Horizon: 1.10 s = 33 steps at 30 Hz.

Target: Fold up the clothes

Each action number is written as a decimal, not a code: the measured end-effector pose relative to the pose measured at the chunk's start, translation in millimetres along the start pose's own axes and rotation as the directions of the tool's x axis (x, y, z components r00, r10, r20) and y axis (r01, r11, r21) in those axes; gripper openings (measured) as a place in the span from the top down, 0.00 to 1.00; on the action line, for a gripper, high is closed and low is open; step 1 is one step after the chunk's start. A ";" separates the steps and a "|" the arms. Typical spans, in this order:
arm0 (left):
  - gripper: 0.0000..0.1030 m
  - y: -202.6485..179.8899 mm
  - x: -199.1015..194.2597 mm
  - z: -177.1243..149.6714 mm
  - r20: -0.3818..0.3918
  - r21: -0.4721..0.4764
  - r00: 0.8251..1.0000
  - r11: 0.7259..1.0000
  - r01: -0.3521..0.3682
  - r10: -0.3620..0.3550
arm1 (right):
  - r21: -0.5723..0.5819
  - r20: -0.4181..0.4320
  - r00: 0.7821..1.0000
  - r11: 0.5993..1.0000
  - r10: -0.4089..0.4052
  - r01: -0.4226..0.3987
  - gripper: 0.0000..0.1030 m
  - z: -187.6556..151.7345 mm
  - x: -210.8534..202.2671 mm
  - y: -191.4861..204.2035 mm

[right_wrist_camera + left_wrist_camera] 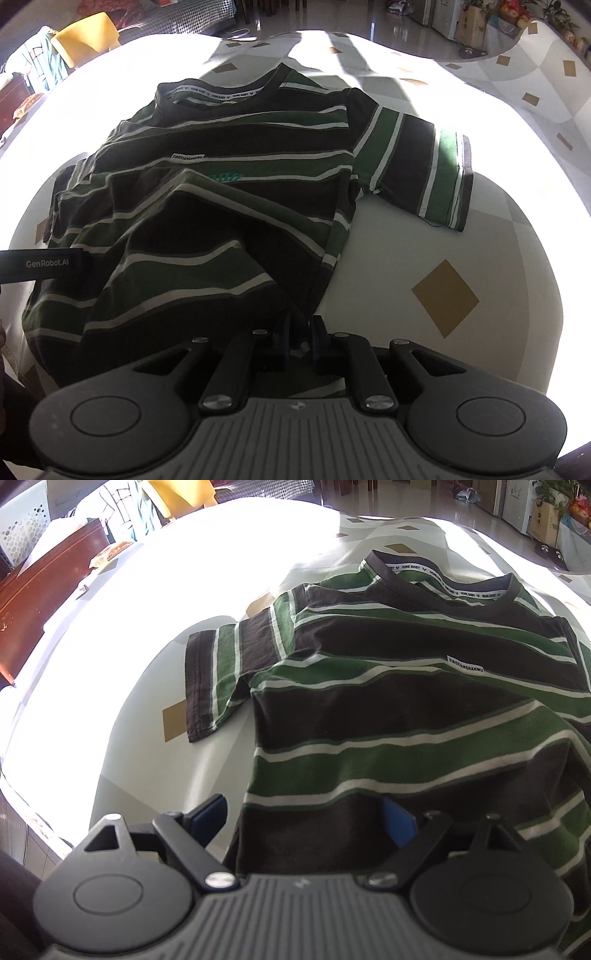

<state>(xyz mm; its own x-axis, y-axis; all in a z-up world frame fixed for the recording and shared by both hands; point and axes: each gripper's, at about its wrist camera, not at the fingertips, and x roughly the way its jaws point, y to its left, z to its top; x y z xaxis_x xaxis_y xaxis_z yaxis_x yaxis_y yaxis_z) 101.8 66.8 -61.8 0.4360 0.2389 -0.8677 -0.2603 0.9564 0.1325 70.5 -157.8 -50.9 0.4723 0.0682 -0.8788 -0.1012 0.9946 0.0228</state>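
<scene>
A dark brown, green and white striped T-shirt (406, 701) lies face up on the table, collar at the far side and both short sleeves spread out. My left gripper (304, 819) is open at the shirt's near left hem, its blue-padded fingers (210, 816) wide apart with the hem edge lying between them. My right gripper (301, 338) is shut on the shirt (221, 184) at its near right hem corner, and the cloth there is lifted and bunched toward the middle. The left gripper's body (40, 264) shows at the left edge of the right wrist view.
The table carries a white cloth with tan diamonds (445, 297), brightly sunlit at the far side. A brown wooden chair (44, 602) and a white perforated basket (22, 528) stand at the left. A yellow chair (88, 35) with clothes beside it is beyond the table.
</scene>
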 end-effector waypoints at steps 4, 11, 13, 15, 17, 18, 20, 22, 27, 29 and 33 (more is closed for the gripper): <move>0.14 -0.5 -3.9 0.0 -0.007 0.000 1.000 1.000 -0.006 0.006 | 0.021 -0.027 1.000 1.000 0.015 -0.015 0.77 2.7 -2.4 -4.6; 0.14 -2.3 -15.1 12.5 0.033 -0.010 0.999 1.000 0.010 -0.010 | 0.024 0.049 0.998 0.999 0.034 -0.035 0.71 27.4 -13.1 -10.8; 0.14 -4.2 -14.7 17.0 0.035 -0.006 0.999 1.000 0.013 -0.013 | 0.016 0.057 0.998 0.999 0.041 -0.042 0.70 36.8 -10.7 -9.6; 0.14 -6.0 -13.4 20.7 0.031 -0.005 0.999 1.000 0.016 -0.015 | 0.004 0.063 0.997 0.999 0.045 -0.046 0.70 44.7 -7.5 -8.7; 0.14 -6.8 -10.1 24.3 0.023 -0.007 1.000 1.000 0.014 -0.014 | -0.018 0.063 0.997 0.999 0.050 -0.049 0.70 51.1 -4.9 -6.7; 0.14 -6.3 -8.4 27.7 0.023 -0.010 1.000 1.000 0.014 -0.014 | -0.032 0.063 0.997 0.998 0.051 -0.049 0.70 53.6 -4.3 -6.2; 0.13 -5.3 -5.1 34.5 0.022 -0.016 1.000 1.000 0.014 -0.013 | -0.056 0.068 0.996 0.997 0.052 -0.049 0.70 59.3 -2.6 -5.0; 0.13 -4.3 -1.8 41.2 0.021 -0.021 1.000 1.000 0.013 -0.013 | -0.082 0.076 0.995 0.995 0.058 -0.052 0.69 67.0 0.4 -4.3; 0.12 -3.0 6.2 60.0 0.025 -0.026 1.000 1.000 0.009 -0.009 | -0.096 0.096 0.992 0.993 0.079 -0.070 0.67 88.1 7.6 -8.8; 0.11 -5.2 10.1 67.2 0.026 -0.018 1.000 1.000 0.012 -0.011 | -0.079 0.096 0.992 0.994 0.084 -0.077 0.67 96.1 12.3 -13.1; 0.11 -9.6 17.9 81.7 0.028 -0.004 0.999 1.000 0.017 -0.017 | -0.055 0.088 0.992 0.995 0.092 -0.087 0.67 110.8 23.5 -20.6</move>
<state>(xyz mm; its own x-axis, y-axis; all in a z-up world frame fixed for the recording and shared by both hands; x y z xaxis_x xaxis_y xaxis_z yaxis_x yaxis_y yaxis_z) 182.4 75.5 -39.5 0.4641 0.2272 -0.8561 -0.2562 0.9597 0.1158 180.7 -168.0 -19.2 0.5364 0.1657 -0.8276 -0.1898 0.9791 0.0730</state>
